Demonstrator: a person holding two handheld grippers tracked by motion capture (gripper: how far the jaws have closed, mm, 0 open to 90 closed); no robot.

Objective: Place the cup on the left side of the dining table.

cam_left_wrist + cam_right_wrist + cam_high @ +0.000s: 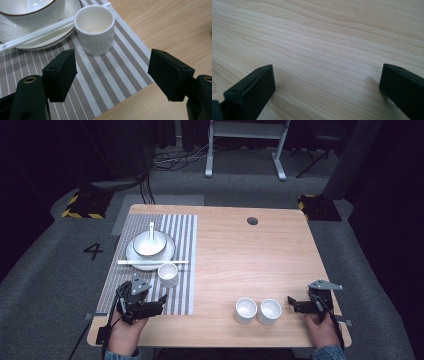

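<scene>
The left gripper (111,75) is hovering with jaws spread wide over the striped placemat (105,82), aiming at the small white cup (94,28) standing upright just ahead, beside the plate (47,41) carrying a bowl (30,12) and chopsticks (37,33). The right gripper (327,85) is gaping equally wide above bare table (324,37). Judging by this, the left gripper should be straddling the cup squarely, descending level and avoiding the chopsticks.
</scene>
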